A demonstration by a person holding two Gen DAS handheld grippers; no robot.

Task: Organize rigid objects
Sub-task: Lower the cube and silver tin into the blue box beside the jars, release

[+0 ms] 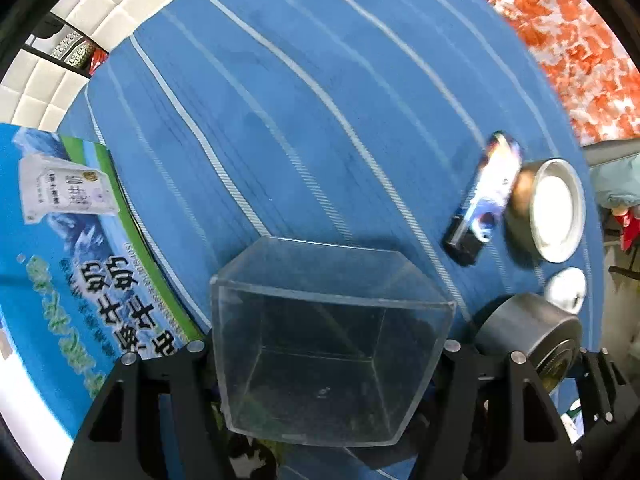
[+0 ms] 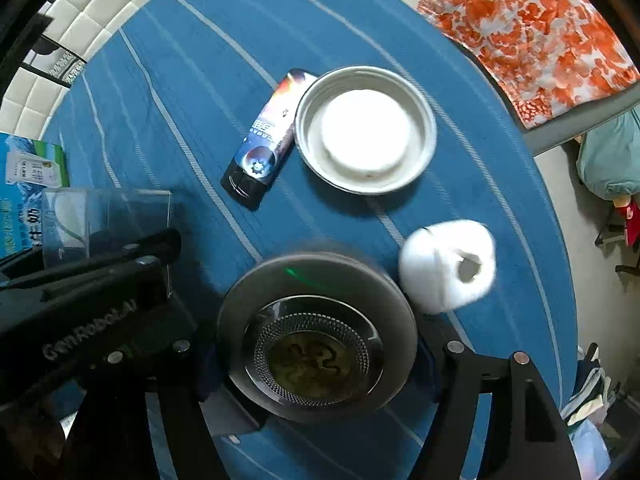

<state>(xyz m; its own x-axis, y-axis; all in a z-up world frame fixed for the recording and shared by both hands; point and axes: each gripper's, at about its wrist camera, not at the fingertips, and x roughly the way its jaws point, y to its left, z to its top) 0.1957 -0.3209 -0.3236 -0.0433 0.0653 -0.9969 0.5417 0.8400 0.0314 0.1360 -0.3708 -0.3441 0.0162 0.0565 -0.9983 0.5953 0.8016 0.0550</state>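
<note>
Right up against the left wrist lens sits a clear plastic box, open side facing the camera, wedged between the left gripper fingers, which look clamped on its side walls, so it's held. Over on the right wrist view, a round grey metal tin with a patterned gold centre fills the gap of the right gripper; the fingers sit right at its sides but I honestly can't tell if they're pressing on it or just around it.

Everything's over a blue striped tablecloth. Further out there's a shiny metal bowl with something white in it, a dark printed pack touching its rim, and a white toilet roll just beside the tin. A blue-green milk carton box sits off at the left edge.
</note>
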